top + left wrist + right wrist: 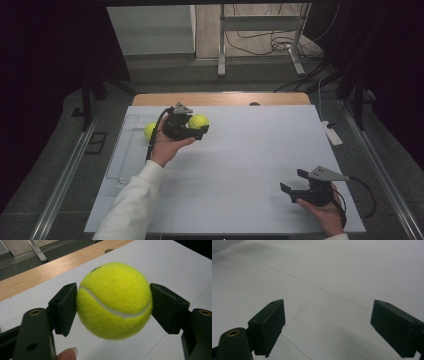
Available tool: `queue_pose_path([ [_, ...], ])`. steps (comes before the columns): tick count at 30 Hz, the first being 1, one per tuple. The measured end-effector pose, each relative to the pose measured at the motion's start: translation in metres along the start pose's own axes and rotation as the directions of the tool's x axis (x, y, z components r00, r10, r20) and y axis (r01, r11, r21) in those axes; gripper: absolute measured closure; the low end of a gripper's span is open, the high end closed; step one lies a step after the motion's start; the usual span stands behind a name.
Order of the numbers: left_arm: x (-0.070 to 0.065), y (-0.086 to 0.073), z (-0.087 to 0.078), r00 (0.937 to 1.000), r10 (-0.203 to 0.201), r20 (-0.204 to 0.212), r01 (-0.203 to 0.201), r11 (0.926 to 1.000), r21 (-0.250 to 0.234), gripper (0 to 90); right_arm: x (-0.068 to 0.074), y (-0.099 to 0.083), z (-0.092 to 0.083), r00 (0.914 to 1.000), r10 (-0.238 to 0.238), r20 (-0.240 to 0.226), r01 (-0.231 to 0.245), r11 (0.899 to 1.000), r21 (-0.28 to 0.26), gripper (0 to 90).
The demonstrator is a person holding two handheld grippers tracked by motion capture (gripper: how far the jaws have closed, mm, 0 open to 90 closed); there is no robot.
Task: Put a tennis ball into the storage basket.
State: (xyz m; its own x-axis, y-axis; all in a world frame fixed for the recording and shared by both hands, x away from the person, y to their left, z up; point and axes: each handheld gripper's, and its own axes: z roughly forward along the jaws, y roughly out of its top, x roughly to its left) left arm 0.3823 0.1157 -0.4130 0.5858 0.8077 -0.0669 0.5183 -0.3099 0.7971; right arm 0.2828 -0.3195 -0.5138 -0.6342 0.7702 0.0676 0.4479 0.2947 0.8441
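While left gripper (pixel 113 307) clamps tennis ball (pixel 114 300) above white tabletop (pixel 250 150), right gripper (pixel 328 327) gapes, holding nothing.

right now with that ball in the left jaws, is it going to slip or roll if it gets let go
Probably not slip: the ball has a fuzzy felt skin and the left gripper pinches it at its widest on both sides. It looks light and slightly springy, so a firm squeeze seems safe. Released onto the flat white table, it would likely roll away.

No text, label, brand, number or sign can be read anywhere; the tennis ball (pixel 114 300) shows only its plain white seam.
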Motion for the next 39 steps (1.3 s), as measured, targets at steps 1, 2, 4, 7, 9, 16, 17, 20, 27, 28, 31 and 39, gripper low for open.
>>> queue_pose_path([
  [1, 0.000, 0.001, -0.002, 1.0000, 0.000, -0.002, 0.000, 1.0000, -0.005, 27.2, 0.000, 0.000, 0.000, 1.0000, 0.000, 0.000, 0.000, 1.000, 0.000, 13.0],
  [2, 0.001, 0.001, -0.003, 1.0000, 0.000, -0.003, 0.000, 1.0000, -0.007, 27.2, 0.000, 0.000, 0.000, 1.0000, -0.001, 0.000, 0.001, 1.000, 0.000, 13.0],
  [4, 0.001, 0.003, -0.006, 1.0000, -0.002, -0.005, 0.002, 0.9999, -0.017, 27.2, 0.000, 0.000, 0.000, 1.0000, -0.001, 0.000, 0.001, 1.000, 0.001, 13.0],
  [7, 0.001, 0.004, -0.009, 1.0000, -0.004, -0.007, 0.004, 0.9997, -0.024, 27.2, 0.000, 0.000, 0.000, 1.0000, -0.001, 0.001, 0.001, 1.000, 0.004, 13.0],
  [9, 0.003, 0.005, -0.014, 0.9999, -0.004, -0.010, 0.003, 0.9994, -0.034, 27.2, 0.000, 0.000, 0.000, 1.0000, -0.002, 0.000, 0.002, 1.000, 0.003, 12.9],
  [16, 0.005, 0.006, -0.024, 0.9998, -0.007, -0.019, 0.006, 0.9983, -0.057, 27.2, 0.001, 0.000, 0.000, 1.0000, -0.003, 0.002, 0.003, 1.000, 0.003, 13.0],
  [17, 0.005, 0.007, -0.026, 0.9997, -0.008, -0.021, 0.007, 0.9982, -0.060, 27.2, 0.001, 0.000, 0.000, 1.0000, -0.002, 0.000, 0.002, 1.000, 0.002, 13.0],
  [20, 0.006, 0.007, -0.028, 0.9997, -0.010, -0.023, 0.009, 0.9977, -0.067, 27.2, 0.001, 0.000, 0.000, 1.0000, -0.003, 0.001, 0.003, 1.000, 0.003, 13.0],
  [27, 0.008, 0.008, -0.035, 0.9995, -0.016, -0.027, 0.014, 0.9959, -0.089, 27.2, 0.001, 0.000, 0.001, 1.0000, -0.003, 0.000, 0.003, 1.000, 0.003, 13.0],
  [28, 0.008, 0.008, -0.035, 0.9995, -0.016, -0.027, 0.014, 0.9959, -0.089, 27.2, 0.001, 0.000, 0.001, 1.0000, -0.003, 0.000, 0.003, 1.000, 0.003, 13.0],
  [31, 0.009, 0.009, -0.038, 0.9994, -0.027, -0.020, 0.025, 0.9945, -0.101, 27.2, 0.001, 0.000, 0.001, 1.0000, -0.004, 0.002, 0.004, 1.000, 0.004, 13.0],
  [39, 0.012, 0.010, -0.043, 0.9989, -0.039, -0.028, 0.035, 0.9926, -0.116, 27.2, 0.001, 0.000, 0.001, 1.0000, -0.003, 0.002, 0.003, 1.000, 0.004, 13.0],
])
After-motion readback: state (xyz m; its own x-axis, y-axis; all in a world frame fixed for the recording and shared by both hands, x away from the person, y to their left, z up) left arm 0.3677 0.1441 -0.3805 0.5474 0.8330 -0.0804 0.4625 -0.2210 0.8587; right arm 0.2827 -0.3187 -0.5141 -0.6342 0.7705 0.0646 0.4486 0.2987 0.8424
